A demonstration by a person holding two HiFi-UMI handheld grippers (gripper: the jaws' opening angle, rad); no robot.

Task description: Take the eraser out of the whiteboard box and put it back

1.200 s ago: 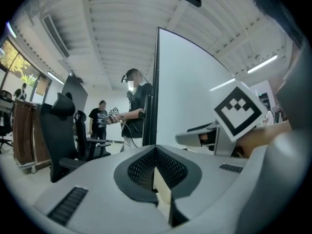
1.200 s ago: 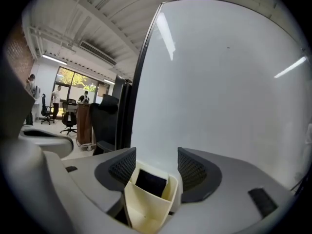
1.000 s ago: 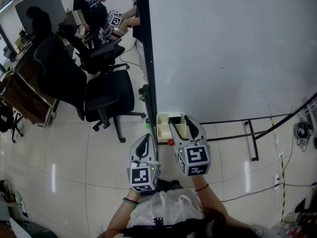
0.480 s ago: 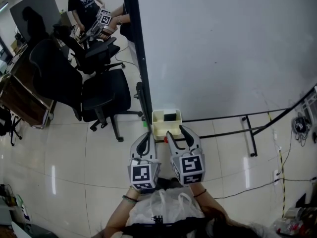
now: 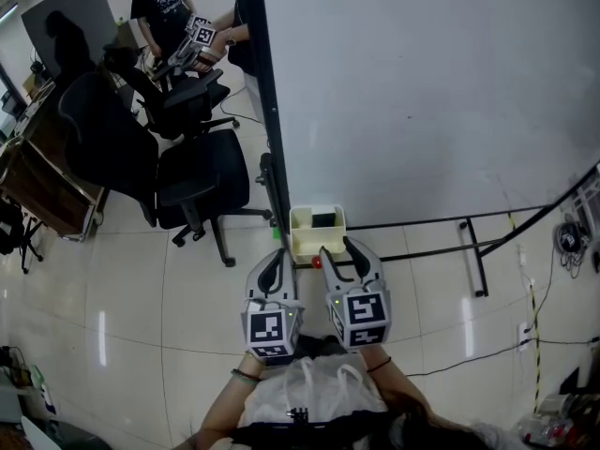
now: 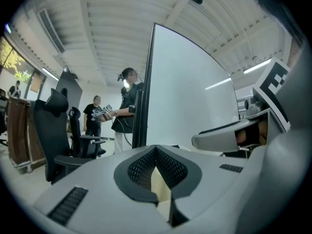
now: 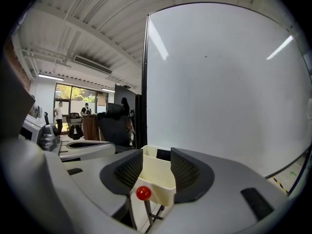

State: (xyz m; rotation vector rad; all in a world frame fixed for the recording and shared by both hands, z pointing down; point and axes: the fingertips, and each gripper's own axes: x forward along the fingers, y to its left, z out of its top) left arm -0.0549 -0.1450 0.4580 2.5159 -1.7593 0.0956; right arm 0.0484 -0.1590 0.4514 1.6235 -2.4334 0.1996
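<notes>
Right hand-held gripper (image 5: 336, 246) jaws slightly apart and empty, just short of the cream whiteboard box (image 5: 298, 238) with the dark eraser (image 5: 323, 219) inside; left hand-held gripper (image 5: 274, 259) closed, empty.

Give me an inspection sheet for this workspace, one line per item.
Surface: tiled floor; no table.
Job's things: cream box at the whiteboard's lower corner; dark eraser inside it.
Clutter: red knob just below the box.
Tools: left tool shut, empty; right tool jaws apart, gripping nothing, pointing at the box.
Cables: wire across the floor at right.
Surroundings: black office chairs; people standing beyond them.
</notes>
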